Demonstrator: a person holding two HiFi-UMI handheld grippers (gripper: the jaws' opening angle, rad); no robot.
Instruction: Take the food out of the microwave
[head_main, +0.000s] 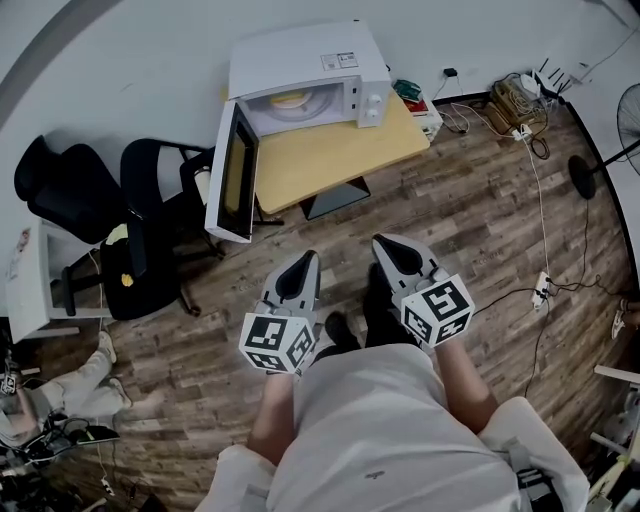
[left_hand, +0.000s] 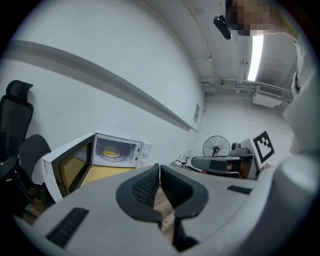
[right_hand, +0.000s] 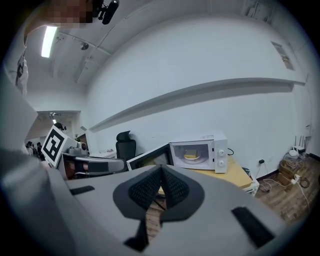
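Standing well back from the worktop (head_main: 330, 155), the person has not yet begun the reach. In the head view the left gripper (head_main: 305, 257) and right gripper (head_main: 386, 242) hang side by side above the wood-plank floor (head_main: 480, 220). The white microwave (head_main: 300, 60) sits at the wooden worktop's far edge against the wall. Its door (head_main: 232, 172) is swung fully open to the left, and the yellow food (head_main: 291, 99) lies on the plate inside. 2 black chairs (head_main: 150, 200) stand left of the worktop, with cables and a standing fan (head_main: 600, 170) to the right.

The left gripper view shows its jaws pressed together with nothing between them. The open microwave (left_hand: 132, 145) and the food (left_hand: 110, 153) are far ahead to the left.

The right gripper view shows the same: jaws closed and empty, the food (right_hand: 190, 156) inside the cavity beyond them.

The approach step looks to be in hand. The next move calls for stepping closer, spreading 1 gripper's jaws and entering the cavity level, clear of the door.
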